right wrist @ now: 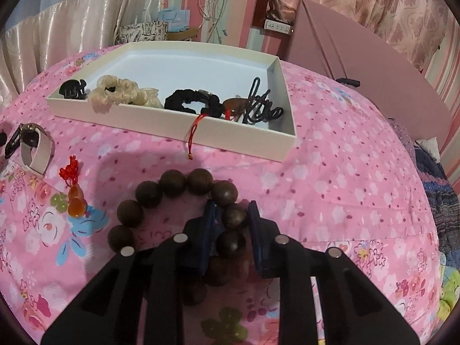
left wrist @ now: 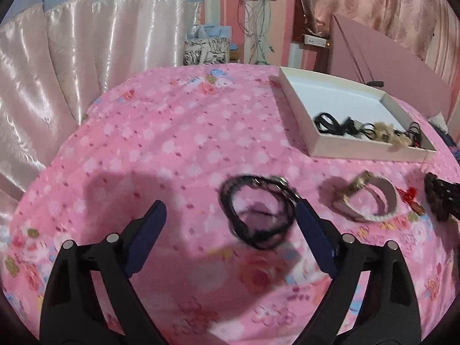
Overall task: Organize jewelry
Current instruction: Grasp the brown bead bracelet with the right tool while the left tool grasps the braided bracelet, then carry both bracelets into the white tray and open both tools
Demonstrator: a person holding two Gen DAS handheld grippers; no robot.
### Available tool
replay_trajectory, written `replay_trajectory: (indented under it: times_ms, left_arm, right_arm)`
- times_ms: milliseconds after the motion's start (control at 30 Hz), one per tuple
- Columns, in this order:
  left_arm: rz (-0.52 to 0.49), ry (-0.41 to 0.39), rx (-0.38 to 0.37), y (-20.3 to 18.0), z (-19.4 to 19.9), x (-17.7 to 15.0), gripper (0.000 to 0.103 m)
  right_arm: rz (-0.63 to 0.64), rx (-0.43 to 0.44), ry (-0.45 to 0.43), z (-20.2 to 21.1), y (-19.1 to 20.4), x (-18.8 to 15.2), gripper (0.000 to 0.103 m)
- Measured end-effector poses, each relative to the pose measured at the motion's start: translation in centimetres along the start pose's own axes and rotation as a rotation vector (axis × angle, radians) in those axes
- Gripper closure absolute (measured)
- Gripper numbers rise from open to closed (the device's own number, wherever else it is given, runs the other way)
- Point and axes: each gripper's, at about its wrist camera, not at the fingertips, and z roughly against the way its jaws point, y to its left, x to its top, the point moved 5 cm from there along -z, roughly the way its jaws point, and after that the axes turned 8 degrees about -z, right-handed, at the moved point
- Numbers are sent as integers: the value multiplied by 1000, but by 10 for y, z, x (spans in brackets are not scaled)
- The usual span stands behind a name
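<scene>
A black braided bracelet (left wrist: pixel 253 179) lies on the pink floral bedspread, between the wide-apart fingers of my left gripper (left wrist: pixel 230 205), close to the right finger; the gripper is open and no pad presses on it. In the right wrist view, my right gripper (right wrist: pixel 233 210) is shut on one side of a dark wooden bead bracelet (right wrist: pixel 172 182), a bead clamped between its blue pads. A watch with a white strap (left wrist: pixel 385 192) and an amber gourd charm on a red knot (right wrist: pixel 76 198) lie on the bedspread between the two bracelets. Behind them sits a white box (right wrist: pixel 143 118).
The box holds a black claw clip (right wrist: pixel 72 89), a cream scrunchie (right wrist: pixel 120 92), a black scrunchie (right wrist: pixel 187 100) and black hair ties (right wrist: pixel 258 106); a red cord (right wrist: pixel 195 126) hangs over its front wall. A pink headboard (right wrist: pixel 359 37) rises behind, with curtains to the left.
</scene>
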Motion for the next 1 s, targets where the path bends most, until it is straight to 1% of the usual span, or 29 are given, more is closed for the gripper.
replay_trajectory:
  times_ms: [33,67,100,133,167,200,233,300,367,400,433,467,533,600,633,700,733,800,867,933,967,1000]
  left_arm:
    - [-4,14,24,4,-5,3,15]
    - [-2,28,29,6,-10,4,18]
    - [-2,51,33,7,-17,5,24]
    - [-10,85,35,8,-24,3,30]
    - [-24,127,23,6,-35,1,34]
    - [-26,142,14,4,-39,1,34]
    - [-30,138,11,3,-39,3,33]
    - [-62,146,13,-2,-41,5,32]
    - [-80,139,7,-7,-42,8,35]
    - [-97,127,-16,-12,-41,8,48]
    - [-111,117,-30,-16,-39,9,64]
    - [-140,106,-38,-22,-36,9,70]
    - [-178,97,-32,-32,-34,8,93]
    - [-190,85,-34,-36,-31,9,96]
    - [-180,75,-40,-35,-29,10,96]
    - [-157,52,-50,-34,-25,12,97]
    - [-145,42,-56,-32,-21,10,97]
    - [-123,-4,-74,-31,-8,12,98]
    - [-126,-48,-67,-32,6,15,98]
    - [-130,-104,-60,-33,25,19,98]
    - [-127,-133,-57,-34,33,24,98]
    - [-116,-159,-57,-34,40,29,98]
  right_arm:
    - [2,-2,-1,0,0,0,80]
    - [2,-2,-1,0,0,0,80]
    - [-1,0,-1,0,-2,0,80]
    - [-1,1,0,0,0,0,80]
    - [-5,5,1,0,-1,0,80]
    - [-8,9,1,0,-1,0,80]
    - [-14,15,2,0,-2,0,80]
    - [-22,25,4,-1,-3,0,80]
    - [-22,25,4,-1,-2,0,80]
    - [-21,23,3,-2,-3,-1,80]
    - [-18,19,2,-2,-3,-1,80]
    - [-15,15,0,-2,-2,-1,80]
    - [-9,8,-3,-1,-2,-1,80]
    - [-15,14,-4,-1,-2,-1,80]
    - [-20,22,-6,0,-3,-1,83]
    - [-39,48,-12,2,-5,0,85]
    - [-56,63,-23,4,-8,0,85]
    - [-85,99,-57,12,-12,2,85]
    - [-138,178,-92,23,-17,2,85]
    - [-196,280,-139,38,-21,4,85]
    - [-198,299,-157,45,-20,6,85]
    - [-189,296,-168,49,-18,9,85]
